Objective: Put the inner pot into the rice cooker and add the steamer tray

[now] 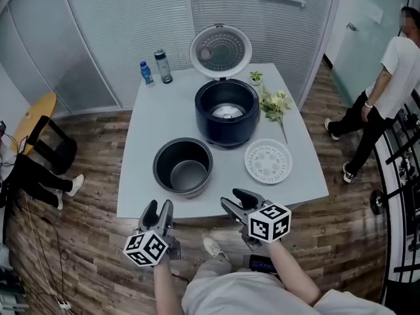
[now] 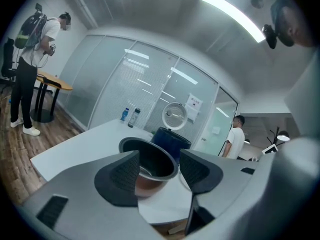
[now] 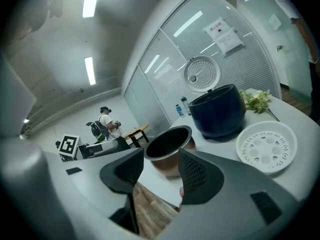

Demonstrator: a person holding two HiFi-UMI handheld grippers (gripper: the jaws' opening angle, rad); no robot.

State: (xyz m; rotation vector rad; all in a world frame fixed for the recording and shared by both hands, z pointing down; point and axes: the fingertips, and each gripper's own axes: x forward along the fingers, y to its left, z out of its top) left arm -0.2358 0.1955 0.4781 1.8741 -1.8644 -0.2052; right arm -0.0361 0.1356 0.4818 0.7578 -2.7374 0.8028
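A white desk (image 1: pixel 164 117) is being looked down on from above. The dark blue cooker (image 1: pixel 226 113) is being kept upright near the middle of the desk. Its round lid (image 1: pixel 220 50) is being held up and open behind it, and the shiny plate at its bottom is being shown.

The pot (image 1: pixel 184 166) is being left on the desk, upright, in front of the cooker and a little to the left. It is near the cooker but is not touching it. The white tray (image 1: pixel 268 161), full of small holes, is being left flat on the desk to the right of the pot, in front of the cooker. The pot and the tray are being kept apart.

The left gripper (image 1: pixel 158 209) is being held by the near edge of the desk, in front of the pot. Its jaws are being held wide apart, and nothing is being gripped; the pot is only being seen past them. The right gripper (image 1: pixel 234 199) is being held by the same edge, between the pot and the tray. Its jaws are being held wide apart too, with nothing being gripped.

Two bottles (image 1: pixel 163 66) are being kept at the far left of the desk. Some flowers (image 1: pixel 274 104) are being left lying just right of the cooker. A person (image 1: pixel 387 90) is being seen on the wooden floor (image 1: pixel 341 222) to the right.
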